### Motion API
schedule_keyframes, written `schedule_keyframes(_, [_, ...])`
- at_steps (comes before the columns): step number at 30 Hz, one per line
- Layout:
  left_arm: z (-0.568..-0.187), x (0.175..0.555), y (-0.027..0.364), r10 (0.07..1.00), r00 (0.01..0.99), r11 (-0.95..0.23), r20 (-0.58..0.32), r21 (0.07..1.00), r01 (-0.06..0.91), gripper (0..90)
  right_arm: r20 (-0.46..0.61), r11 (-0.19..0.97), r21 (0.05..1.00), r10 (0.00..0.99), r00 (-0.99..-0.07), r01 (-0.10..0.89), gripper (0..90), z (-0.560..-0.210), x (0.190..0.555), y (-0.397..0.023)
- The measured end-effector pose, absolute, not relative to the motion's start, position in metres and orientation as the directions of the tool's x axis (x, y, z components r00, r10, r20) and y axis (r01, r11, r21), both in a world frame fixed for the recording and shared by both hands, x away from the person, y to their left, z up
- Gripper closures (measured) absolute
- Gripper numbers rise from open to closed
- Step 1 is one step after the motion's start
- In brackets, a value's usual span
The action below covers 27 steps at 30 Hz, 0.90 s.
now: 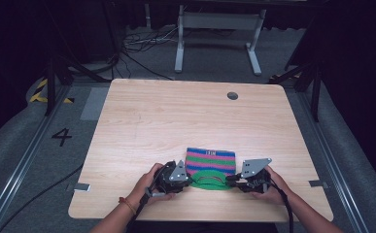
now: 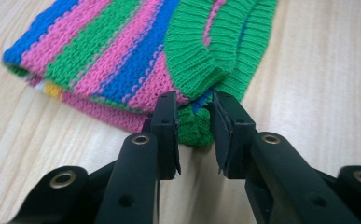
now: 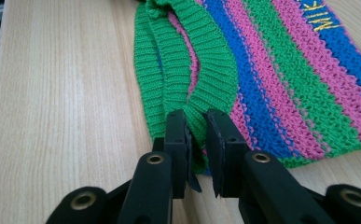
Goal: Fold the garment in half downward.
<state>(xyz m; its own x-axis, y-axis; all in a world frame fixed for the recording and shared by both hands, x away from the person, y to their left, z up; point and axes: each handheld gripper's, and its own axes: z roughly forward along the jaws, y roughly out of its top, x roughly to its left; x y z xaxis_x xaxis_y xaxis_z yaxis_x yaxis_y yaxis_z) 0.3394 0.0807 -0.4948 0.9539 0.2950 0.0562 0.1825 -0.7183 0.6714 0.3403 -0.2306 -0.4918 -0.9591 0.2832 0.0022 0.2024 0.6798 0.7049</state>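
A knitted hat [image 1: 210,162] striped pink, green and blue lies flat near the table's front edge, its green ribbed cuff [image 1: 210,180] toward me. My left gripper [image 1: 191,183] is at the cuff's left end. In the left gripper view the jaws [image 2: 193,105] stand a little apart, with a bunched corner of the cuff [image 2: 194,128] between the tips and no pad seen pressing on it. My right gripper [image 1: 230,180] is at the cuff's right end. Its jaws [image 3: 196,119] are nearly together on the cuff's edge [image 3: 194,100]. Yellow lettering [image 3: 320,18] runs along the hat's blue top stripe.
The wooden table [image 1: 176,116] has a round cable hole [image 1: 232,95] at the back right. A white desk frame [image 1: 219,29] and loose cables stand on the grey floor behind it. Both forearms come in over the front edge.
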Motion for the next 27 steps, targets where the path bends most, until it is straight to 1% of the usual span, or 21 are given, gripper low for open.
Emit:
schedule_keyframes(2, [-0.495,0.341,0.082,0.301,0.952,-0.712,0.050,0.677,0.190,72.2,0.012,0.670,0.711,0.295,-0.956,0.215,79.2,-0.493,0.340,-0.231])
schedule_keyframes(7, [-0.495,0.345,0.081,0.313,0.949,-0.711,0.048,0.674,0.201,72.2,-0.009,0.684,0.699,0.298,-0.954,0.207,78.9,-0.491,0.341,-0.229])
schedule_keyframes(12, [-0.493,0.344,0.080,0.308,0.950,-0.723,0.056,0.662,0.195,71.9,-0.018,0.704,0.680,0.298,-0.954,0.207,76.4,-0.487,0.345,-0.227])
schedule_keyframes(15, [-0.490,0.344,0.081,0.300,0.951,-0.738,0.072,0.650,0.184,68.9,-0.029,0.709,0.677,0.294,-0.955,0.198,73.3,-0.484,0.344,-0.227])
schedule_keyframes(18, [-0.484,0.342,0.084,0.290,0.954,-0.737,0.080,0.654,0.169,68.6,-0.040,0.707,0.681,0.298,-0.954,0.192,72.0,-0.479,0.343,-0.229])
schedule_keyframes(21, [-0.478,0.339,0.089,0.282,0.954,-0.751,0.099,0.641,0.155,68.6,-0.048,0.701,0.686,0.311,-0.949,0.196,67.8,-0.473,0.342,-0.232])
schedule_keyframes(22, [-0.478,0.339,0.089,0.282,0.954,-0.751,0.099,0.641,0.155,67.9,-0.048,0.701,0.686,0.311,-0.949,0.196,67.8,-0.473,0.342,-0.232])
schedule_keyframes(25, [-0.470,0.336,0.097,0.287,0.949,-0.768,0.127,0.623,0.149,66.3,-0.069,0.708,0.677,0.331,-0.941,0.199,60.1,-0.464,0.341,-0.239])
schedule_keyframes(27, [-0.465,0.336,0.102,0.303,0.943,-0.770,0.135,0.619,0.158,62.9,-0.087,0.718,0.668,0.337,-0.937,0.196,56.7,-0.460,0.340,-0.242])
